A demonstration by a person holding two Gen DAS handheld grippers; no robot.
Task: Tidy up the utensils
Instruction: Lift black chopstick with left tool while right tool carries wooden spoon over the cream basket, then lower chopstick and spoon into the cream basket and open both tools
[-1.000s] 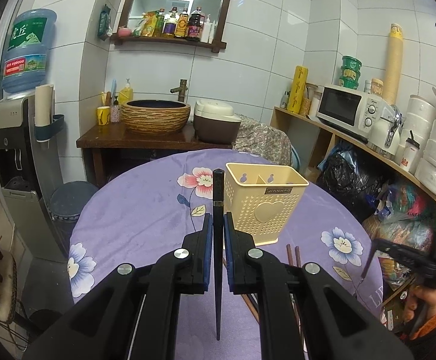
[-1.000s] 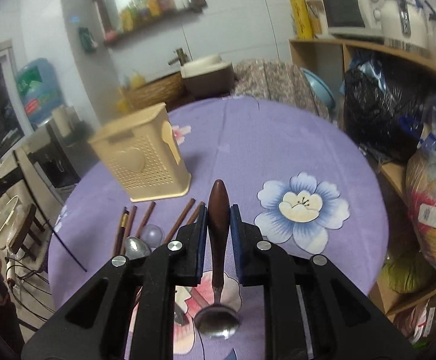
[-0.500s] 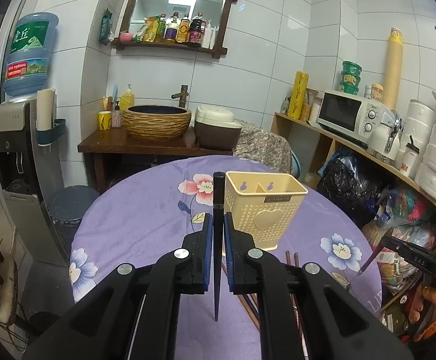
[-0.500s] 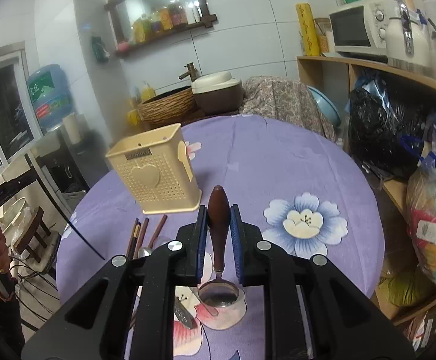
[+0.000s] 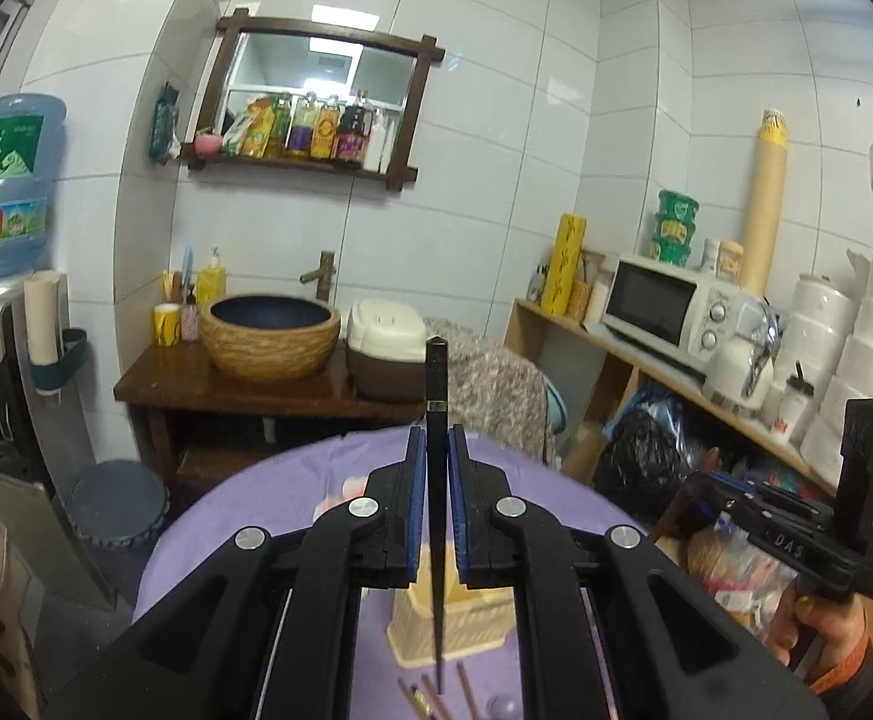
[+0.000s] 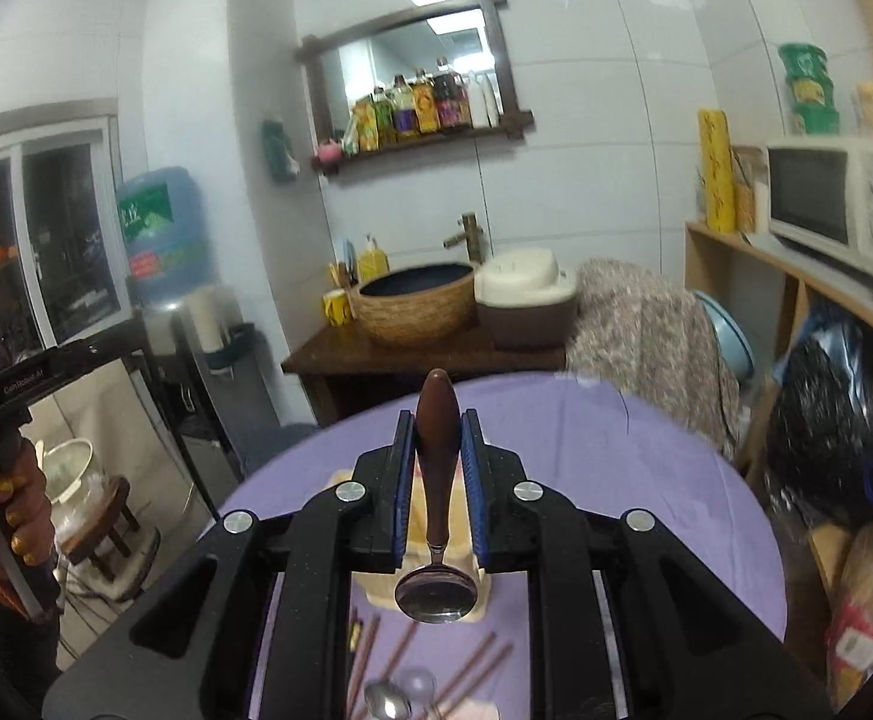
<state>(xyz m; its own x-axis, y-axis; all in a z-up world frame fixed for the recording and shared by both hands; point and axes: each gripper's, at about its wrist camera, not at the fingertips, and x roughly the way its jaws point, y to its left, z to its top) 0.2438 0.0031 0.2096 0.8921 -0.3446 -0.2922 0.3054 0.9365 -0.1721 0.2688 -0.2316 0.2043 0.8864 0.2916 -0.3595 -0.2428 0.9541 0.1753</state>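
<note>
My left gripper is shut on a black chopstick that stands upright, thick end up, tip hanging down. Below it the cream utensil holder sits on the purple table, mostly hidden by the jaws. My right gripper is shut on the brown handle of a spoon, bowl hanging down over the cream holder. Brown chopsticks and another spoon lie on the cloth below. The other gripper shows at right in the left wrist view.
A round purple tablecloth covers the table. Behind it stand a wooden washstand with a woven basin and a rice cooker. A shelf with a microwave runs along the right. A water dispenser is at left.
Both grippers have risen well above the table with their utensils still held. The holder, earlier ahead of the jaws, now lies low beneath them, and the wall fills more of both views.
</note>
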